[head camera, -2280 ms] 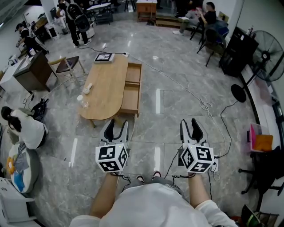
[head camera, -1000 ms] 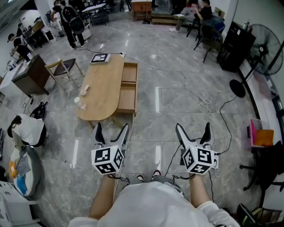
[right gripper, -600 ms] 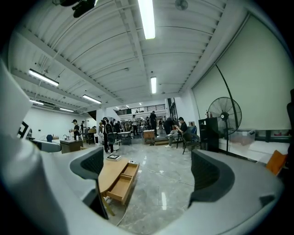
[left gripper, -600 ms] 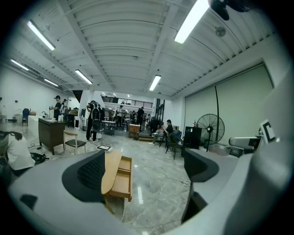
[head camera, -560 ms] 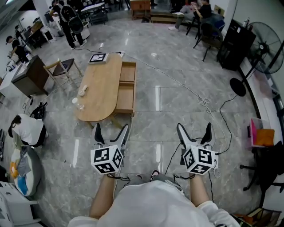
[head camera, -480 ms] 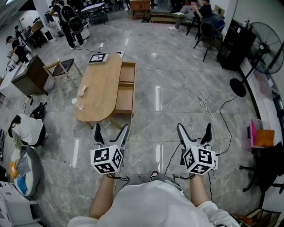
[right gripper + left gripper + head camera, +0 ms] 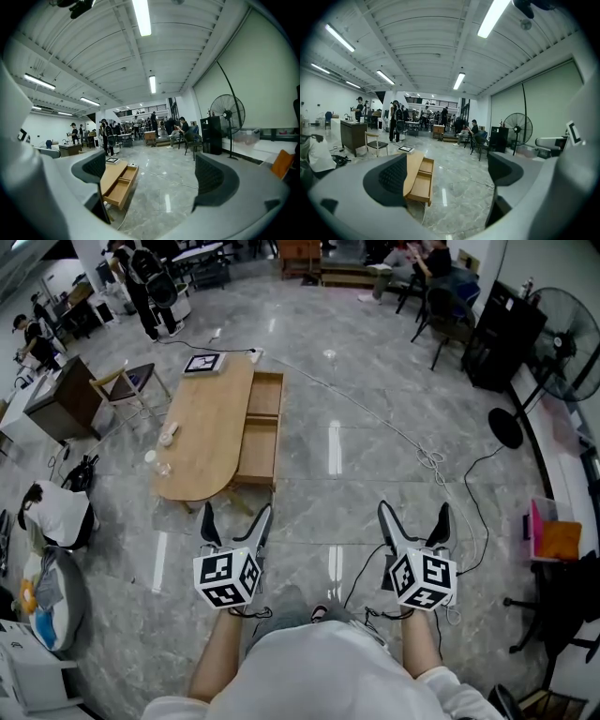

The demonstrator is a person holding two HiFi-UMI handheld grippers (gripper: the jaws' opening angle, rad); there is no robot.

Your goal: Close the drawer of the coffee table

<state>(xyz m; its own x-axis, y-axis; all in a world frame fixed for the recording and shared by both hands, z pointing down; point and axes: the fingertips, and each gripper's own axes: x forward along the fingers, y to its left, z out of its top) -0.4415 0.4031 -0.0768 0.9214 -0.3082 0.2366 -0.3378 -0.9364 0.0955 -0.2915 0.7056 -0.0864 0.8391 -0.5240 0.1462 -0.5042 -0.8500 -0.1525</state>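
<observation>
Wood of a long, low table filled the upper left of the head view, a marker board lying at its far end, and the drawer stood pulled out along the table's right side. Nearer the person and well apart from the table, the left gripper hovered over the marble floor with its jaws spread wide and nothing between them, and beside it the right gripper was likewise wide open and held nothing. At the far right stood a black pedestal fan.
</observation>
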